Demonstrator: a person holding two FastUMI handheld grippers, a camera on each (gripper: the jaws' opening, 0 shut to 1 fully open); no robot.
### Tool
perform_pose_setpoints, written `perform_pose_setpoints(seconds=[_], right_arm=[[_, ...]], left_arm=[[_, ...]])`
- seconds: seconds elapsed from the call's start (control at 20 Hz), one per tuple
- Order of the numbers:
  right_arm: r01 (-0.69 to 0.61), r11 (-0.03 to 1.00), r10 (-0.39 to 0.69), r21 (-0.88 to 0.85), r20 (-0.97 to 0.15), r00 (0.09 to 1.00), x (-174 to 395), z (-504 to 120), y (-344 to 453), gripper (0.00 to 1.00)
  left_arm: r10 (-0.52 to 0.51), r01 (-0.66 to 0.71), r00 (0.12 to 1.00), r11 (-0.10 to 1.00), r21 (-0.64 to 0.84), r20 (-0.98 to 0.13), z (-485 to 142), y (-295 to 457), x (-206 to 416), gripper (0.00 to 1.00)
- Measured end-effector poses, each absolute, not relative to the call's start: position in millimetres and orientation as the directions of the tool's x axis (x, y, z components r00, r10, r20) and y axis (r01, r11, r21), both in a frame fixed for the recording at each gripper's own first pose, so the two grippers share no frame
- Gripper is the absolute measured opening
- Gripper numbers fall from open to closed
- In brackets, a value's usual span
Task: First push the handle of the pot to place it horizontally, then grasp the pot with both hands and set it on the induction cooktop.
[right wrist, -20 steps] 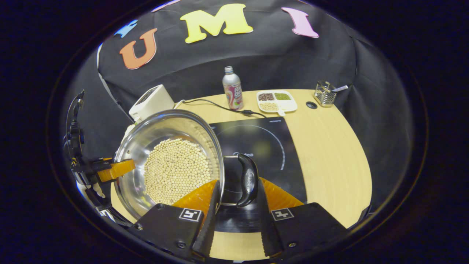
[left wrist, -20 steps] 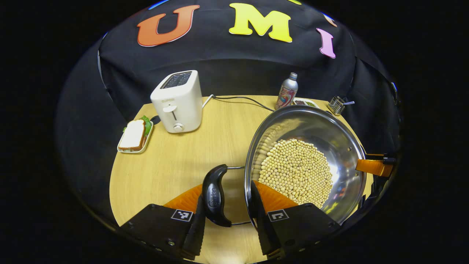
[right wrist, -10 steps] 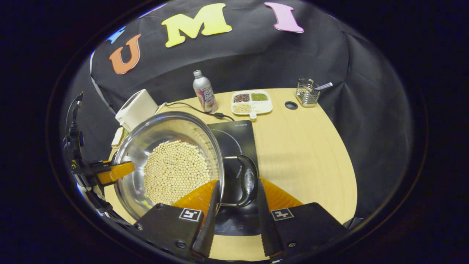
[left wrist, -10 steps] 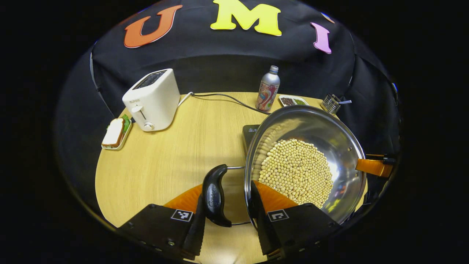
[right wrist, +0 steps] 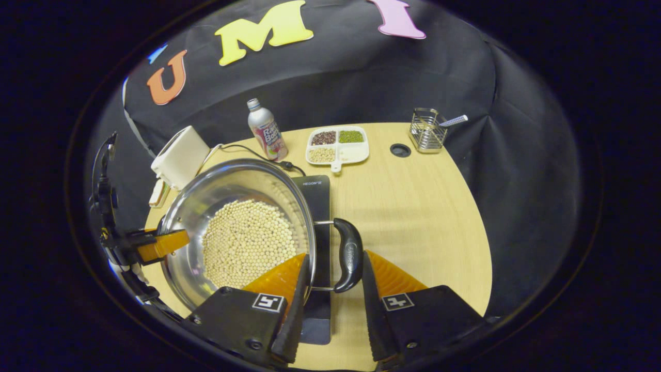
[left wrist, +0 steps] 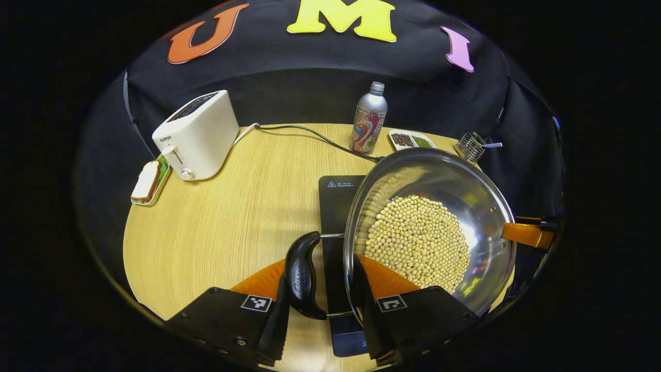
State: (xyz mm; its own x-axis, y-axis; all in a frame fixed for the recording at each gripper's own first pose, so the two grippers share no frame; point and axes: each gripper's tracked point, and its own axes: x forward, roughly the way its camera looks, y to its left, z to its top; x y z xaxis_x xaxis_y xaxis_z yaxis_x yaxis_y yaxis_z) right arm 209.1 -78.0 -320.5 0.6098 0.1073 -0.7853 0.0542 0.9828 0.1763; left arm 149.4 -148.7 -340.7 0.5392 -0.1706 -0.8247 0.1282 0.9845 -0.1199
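Over the near part of the table (left wrist: 217, 227), the steel pot (left wrist: 428, 227) hung between the two tongs, carried above the black induction cooktop (left wrist: 338, 199), whose panel lay partly under it. From these views I could not tell whether its base touched the glass yet.

The left tongs (left wrist: 320, 294) were clenched across the pot's rim beside the left loop handle (left wrist: 302, 274), one finger outside the handle, the other inside the bowl. The right tongs (right wrist: 330, 289) gripped likewise at the right loop handle (right wrist: 348, 253), and both handles lay level.

Loaded with a thick layer of pale beans (left wrist: 418, 243), the pot was probably heavy, and its polished wall likely slippery under the fingers. The dark handles looked the surer hold, taken evenly on both sides. Tilting would let the beans slide and shift the weight. The cooktop's glass top called for a gentle, level landing.
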Motion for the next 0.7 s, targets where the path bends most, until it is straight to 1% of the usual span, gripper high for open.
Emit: perform_pose_setpoints(seconds=[0.25,0.35,0.4,0.55,0.7], right_arm=[[0.048,0.983,0.114,0.175,-0.8,0.589,223,-330,-83,0.53],[0.039,0.983,0.118,0.177,-0.791,0.601,227,-330,-84,0.53],[0.032,0.983,0.125,0.181,-0.784,0.609,231,-331,-85,0.53],[0.028,0.982,0.132,0.186,-0.787,0.603,230,-333,-85,0.53],[0.028,0.978,0.142,0.206,-0.76,0.634,230,-333,-84,0.54]], left_arm=[[-0.166,0.124,0.512,0.985,-0.118,-0.843,-353,-154,160,0.59],[-0.18,0.123,0.508,0.983,-0.136,-0.843,-358,-156,164,0.59],[-0.186,0.123,0.521,0.982,-0.142,-0.833,-358,-154,166,0.59],[-0.205,0.133,0.497,0.978,-0.159,-0.843,-360,-154,167,0.59],[-0.208,0.135,0.5,0.978,-0.162,-0.84,-359,-155,168,0.59]])
